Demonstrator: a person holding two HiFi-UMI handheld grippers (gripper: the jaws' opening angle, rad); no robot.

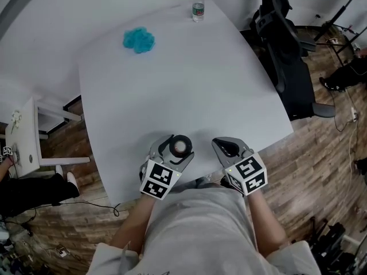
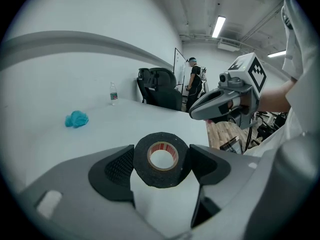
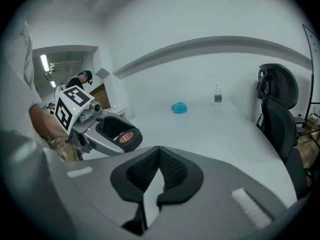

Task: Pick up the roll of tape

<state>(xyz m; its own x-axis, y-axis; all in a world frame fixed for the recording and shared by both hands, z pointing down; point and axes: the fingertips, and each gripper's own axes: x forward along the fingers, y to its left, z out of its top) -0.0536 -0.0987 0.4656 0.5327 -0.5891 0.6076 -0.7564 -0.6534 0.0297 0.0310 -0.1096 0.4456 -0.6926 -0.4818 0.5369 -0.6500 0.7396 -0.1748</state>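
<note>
The roll of tape (image 1: 180, 146) is black with a red-and-white core and sits between the jaws of my left gripper (image 1: 175, 149), near the front edge of the white table (image 1: 183, 90). In the left gripper view the tape (image 2: 172, 177) fills the gap and both pads (image 2: 118, 168) press its sides, so the left gripper (image 2: 161, 162) is shut on it. I cannot tell whether the roll rests on the table or hangs just above it. My right gripper (image 1: 219, 144) is beside it on the right, jaws together and holding nothing (image 3: 159, 156). The right gripper view also shows the held tape (image 3: 126, 137).
A crumpled blue cloth (image 1: 139, 40) and a water bottle (image 1: 198, 6) lie at the table's far side. A black office chair (image 1: 282, 50) stands at the right edge, a white side stand (image 1: 27, 136) at the left. A person (image 2: 195, 80) stands far behind.
</note>
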